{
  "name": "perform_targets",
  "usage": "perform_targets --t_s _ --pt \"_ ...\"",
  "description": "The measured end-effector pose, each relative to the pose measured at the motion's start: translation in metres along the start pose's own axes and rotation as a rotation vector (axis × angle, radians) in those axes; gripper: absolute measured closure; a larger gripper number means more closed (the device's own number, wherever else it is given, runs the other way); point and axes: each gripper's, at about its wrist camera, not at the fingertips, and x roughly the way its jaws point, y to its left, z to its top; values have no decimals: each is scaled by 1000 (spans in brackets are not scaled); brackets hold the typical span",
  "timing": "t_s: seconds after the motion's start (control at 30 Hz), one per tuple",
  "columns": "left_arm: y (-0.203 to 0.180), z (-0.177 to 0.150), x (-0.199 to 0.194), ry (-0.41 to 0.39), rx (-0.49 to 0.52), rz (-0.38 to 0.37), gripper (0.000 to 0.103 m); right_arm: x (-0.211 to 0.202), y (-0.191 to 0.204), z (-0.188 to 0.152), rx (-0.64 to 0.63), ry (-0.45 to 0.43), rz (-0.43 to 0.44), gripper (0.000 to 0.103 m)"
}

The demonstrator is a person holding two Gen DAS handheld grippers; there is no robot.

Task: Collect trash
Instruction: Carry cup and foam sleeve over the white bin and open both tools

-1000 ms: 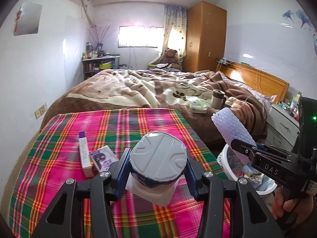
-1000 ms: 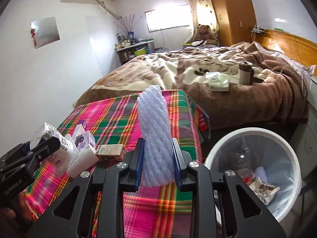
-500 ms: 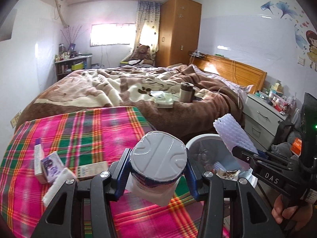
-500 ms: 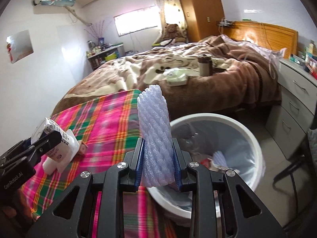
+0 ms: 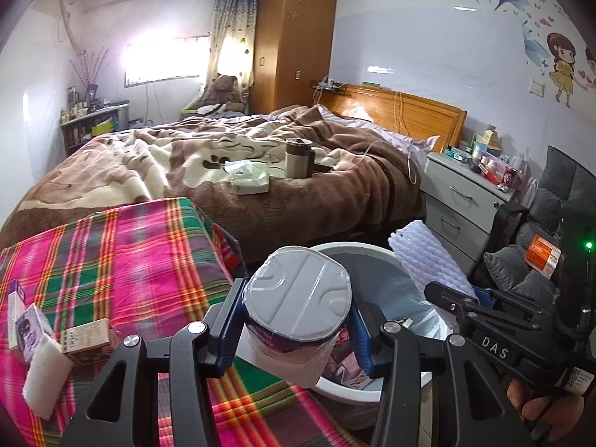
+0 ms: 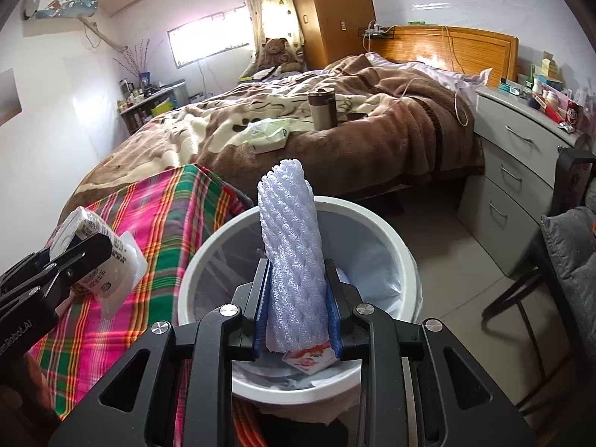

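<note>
My left gripper (image 5: 296, 329) is shut on a white yogurt cup (image 5: 298, 305) with a foil lid, held at the near rim of the white trash bin (image 5: 346, 249). My right gripper (image 6: 296, 311) is shut on a roll of white foam netting (image 6: 290, 253), held upright over the bin (image 6: 208, 253), which has a clear liner and some wrappers inside. In the right wrist view the left gripper (image 6: 80, 264) and its cup (image 6: 98, 249) show at the left, over the plaid table edge. In the left wrist view the right gripper (image 5: 458, 298) and its netting (image 5: 424, 260) show at the right.
The plaid-covered table (image 5: 123, 246) carries small boxes (image 5: 85, 339) and a white foam block (image 5: 46, 376) at its left. Behind is a bed (image 5: 223, 156) with a mug (image 5: 298, 158) and tissue pack (image 5: 249, 182). A grey drawer unit (image 6: 517, 186) and dark chair (image 6: 573, 246) stand right.
Both grippers have swung right, from over the table to the bin. The bin now lies right under the netting and just ahead of the cup. Both grips are unchanged.
</note>
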Motion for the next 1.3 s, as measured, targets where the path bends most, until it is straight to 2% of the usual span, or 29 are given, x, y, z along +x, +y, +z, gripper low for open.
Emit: perform_targets --t_s 0.43,0.6,0.7,0.73,0.77,1.3 --pt "-33 1 30 50 42 -33 52 11 -22 -3 13 46 -27 74" --pt "-36 1 37 52 34 -47 39 15 -25 -5 8 68 -52 72" --pt "-36 1 39 57 27 -45 38 15 -25 -4 -1 66 -62 57" --pt "-35 1 39 57 25 -43 38 15 -24 -4 -1 65 -61 47" --pt "-34 1 38 58 23 -40 38 14 -25 -3 0 63 -59 42" --pt "1 -3 7 23 -25 12 38 5 -6 -2 -16 20 -32 42"
